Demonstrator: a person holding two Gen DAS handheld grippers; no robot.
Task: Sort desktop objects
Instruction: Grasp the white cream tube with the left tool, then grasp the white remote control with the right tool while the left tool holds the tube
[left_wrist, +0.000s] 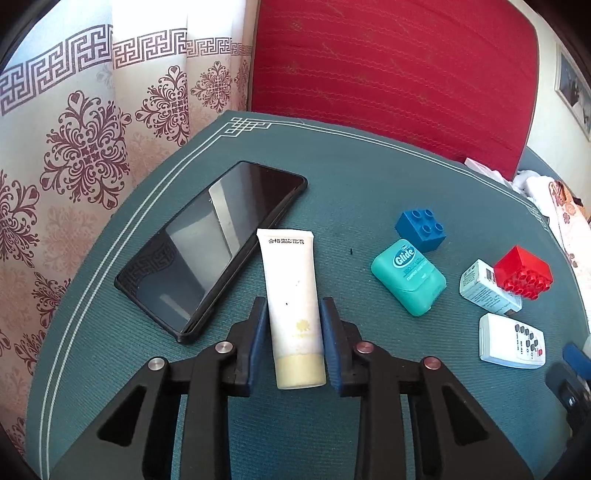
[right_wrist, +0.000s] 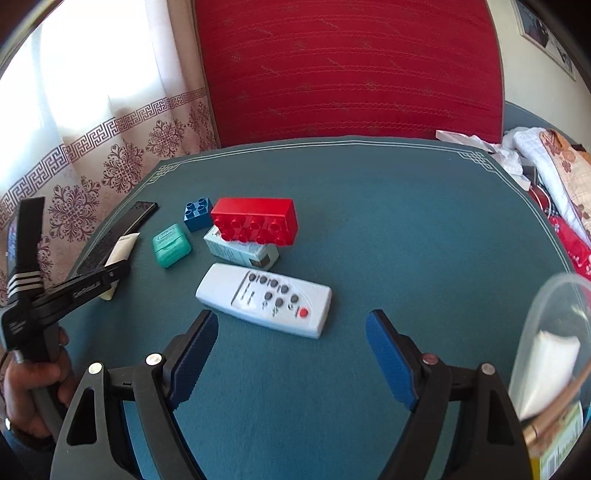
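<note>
On the table (right_wrist: 369, 206) lie seven loose things: one black phone (left_wrist: 210, 247), one cream tube (left_wrist: 291, 295), one teal floss case (left_wrist: 408, 280), one white remote (right_wrist: 264, 299), one pale carton (right_wrist: 240, 253) and two toy bricks. Of the bricks, one is blue (left_wrist: 421, 229), at about one o'clock from the floss case in the left wrist view, and one red (right_wrist: 255, 221), resting on the carton. One clear plastic container (right_wrist: 554, 339) stands at four o'clock of the right wrist view.
</note>
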